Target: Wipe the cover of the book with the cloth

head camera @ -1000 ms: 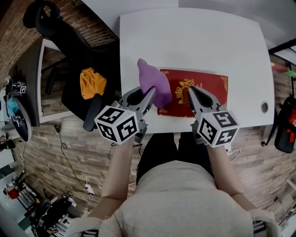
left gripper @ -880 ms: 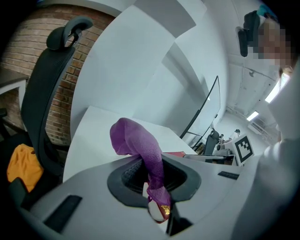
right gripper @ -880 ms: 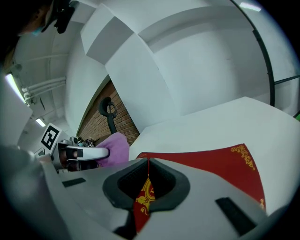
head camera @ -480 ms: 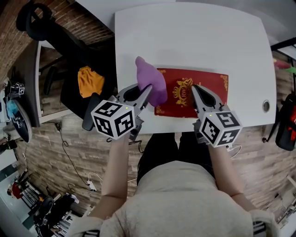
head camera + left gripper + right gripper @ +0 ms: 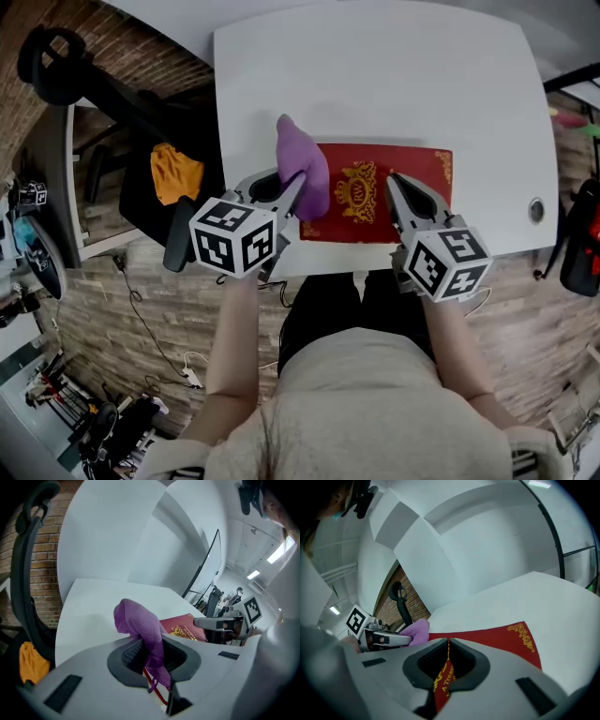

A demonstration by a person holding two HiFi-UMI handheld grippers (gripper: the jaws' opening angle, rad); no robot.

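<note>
Overhead, in the head view, a flat red hardcover book with gold ornament (image 5: 356,169) lies lengthwise near the front edge of a white rectangular table (image 5: 375,84). The left gripper (image 5: 298,183) is clamped on a crumpled purple terry cloth (image 5: 302,155), which sits on the book's left end and spills onto the table beyond it. The right gripper (image 5: 396,183) has its tips on the cover to the right of the gold crest, drawn to a point. A black office chair (image 5: 112,89) with a bundle of orange fabric (image 5: 176,171) on it stands left of the table.

From the left gripper view, the jaws of the left gripper (image 5: 152,651) pinch the cloth (image 5: 140,625). The fabric bunches up above the pads and a tail hangs below them. The book (image 5: 185,626) shows just behind, with the right gripper (image 5: 220,623) over it.

From the right gripper view, the jaws of the right gripper (image 5: 447,645) are almost together and grip nothing. Only a narrow slit is left, through which red cover with gold lettering shows. The book (image 5: 497,637) stretches away to the right. The cloth (image 5: 417,629) lies at its far left end, in the left gripper (image 5: 391,639).
</note>
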